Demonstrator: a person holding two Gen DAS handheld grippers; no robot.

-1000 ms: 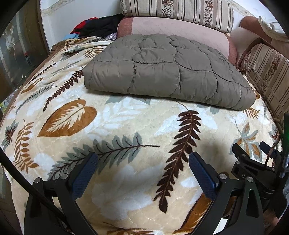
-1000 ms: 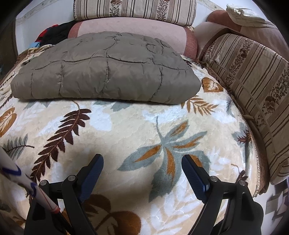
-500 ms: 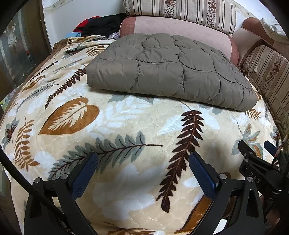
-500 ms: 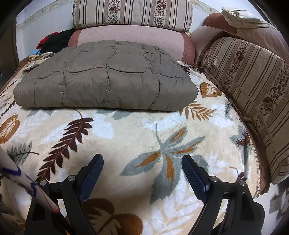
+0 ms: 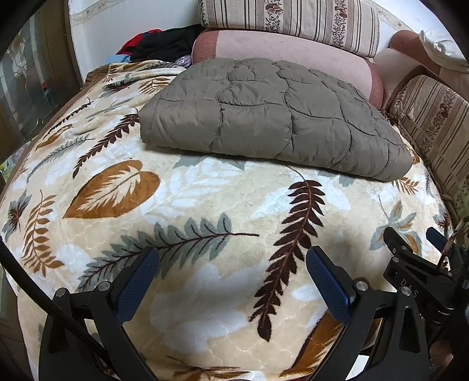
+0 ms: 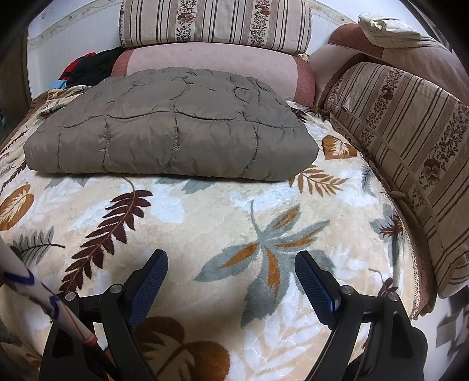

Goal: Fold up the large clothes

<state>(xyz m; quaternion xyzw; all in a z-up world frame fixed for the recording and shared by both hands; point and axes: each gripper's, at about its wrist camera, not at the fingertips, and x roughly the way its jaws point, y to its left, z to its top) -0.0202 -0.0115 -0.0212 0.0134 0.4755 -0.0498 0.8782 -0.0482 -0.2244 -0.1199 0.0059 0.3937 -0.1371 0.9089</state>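
A grey-brown quilted garment (image 5: 272, 117) lies folded into a thick rectangle on the far half of a leaf-patterned blanket (image 5: 205, 205). It also shows in the right wrist view (image 6: 173, 132). My left gripper (image 5: 233, 263) is open and empty, above the blanket's near part, well short of the garment. My right gripper (image 6: 231, 266) is open and empty, also above the near part of the blanket (image 6: 234, 211). The right gripper also shows at the right edge of the left wrist view (image 5: 416, 243).
Striped and pink cushions (image 6: 217, 26) line the back, and striped cushions (image 6: 410, 132) line the right side. A pile of dark and red clothes (image 5: 164, 44) lies at the back left. A glass-panelled door (image 5: 26, 88) stands on the left.
Both grippers have drawn slightly closer to the bed, and the views have tilted a little. The garment has not moved. Both grippers stay open.
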